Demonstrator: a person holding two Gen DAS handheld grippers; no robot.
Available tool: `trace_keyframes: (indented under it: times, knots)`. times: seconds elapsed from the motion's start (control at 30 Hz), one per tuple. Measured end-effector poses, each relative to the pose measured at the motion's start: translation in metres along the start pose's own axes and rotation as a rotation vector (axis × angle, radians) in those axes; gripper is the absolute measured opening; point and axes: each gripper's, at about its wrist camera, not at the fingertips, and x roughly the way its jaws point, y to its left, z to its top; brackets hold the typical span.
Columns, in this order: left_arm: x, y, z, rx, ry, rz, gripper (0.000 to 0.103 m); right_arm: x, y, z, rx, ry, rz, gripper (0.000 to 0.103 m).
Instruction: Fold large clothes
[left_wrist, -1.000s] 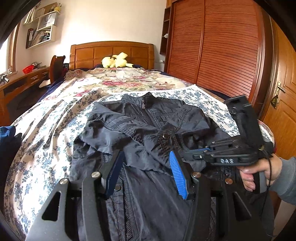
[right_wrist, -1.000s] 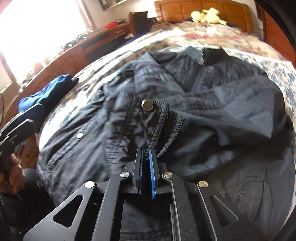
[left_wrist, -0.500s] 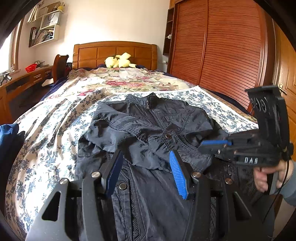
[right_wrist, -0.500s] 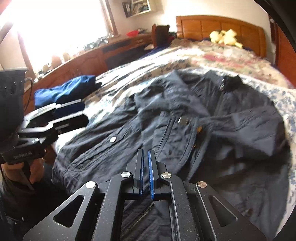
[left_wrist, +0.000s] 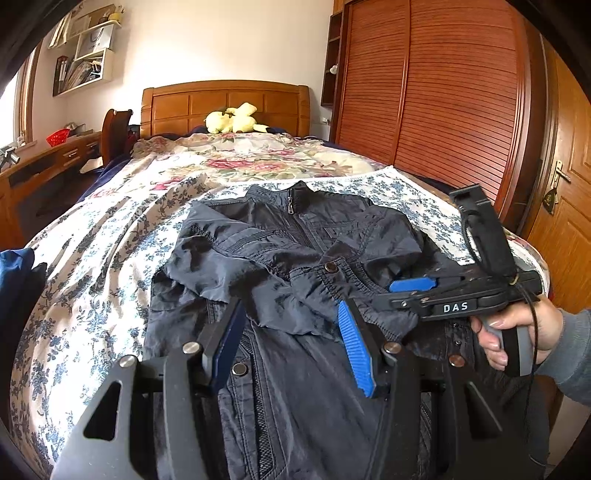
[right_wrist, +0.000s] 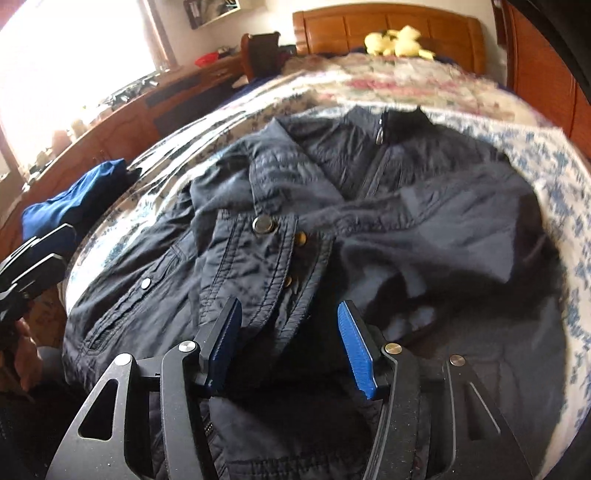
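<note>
Jacket (left_wrist: 295, 258) flat on the bed (left_wrist: 110, 258), sleeves crossed over chest.
Thin, slippery shell: pinch the stitched cuff. Right gripper (right_wrist: 290, 343) just opening, empty; left gripper (left_wrist: 291, 339) spread, empty.

Dark navy jacket (left_wrist: 295, 266) flat on bed (left_wrist: 110, 236), front up, collar toward headboard, zip closed at neck, both sleeves folded across chest, snap-buttoned cuff uppermost at centre, fabric creased and shiny, hem nearest the cameras
</note>
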Motion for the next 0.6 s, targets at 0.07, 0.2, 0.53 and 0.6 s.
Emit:
trace_keyframes:
  times: [0.07,0.2,0.53,0.6]
  knots:
    - [-0.001,-0.001,0.000,-0.001,-0.001,-0.002,0.051,0.006,-0.001,-0.001,0.021,0.018,0.029,0.055]
    - [-0.003,0.001,0.000,-0.003,-0.007,0.000,0.051,0.013,0.008,-0.002,0.017,0.041,0.091,0.055]
    - [-0.008,0.012,-0.001,-0.021,-0.013,0.015,0.051,0.002,0.067,-0.008,-0.101,0.047,0.172,0.037]
    - [-0.008,0.014,-0.001,-0.023,-0.013,0.017,0.051,-0.002,0.080,-0.013,-0.125,0.047,0.198,0.037]
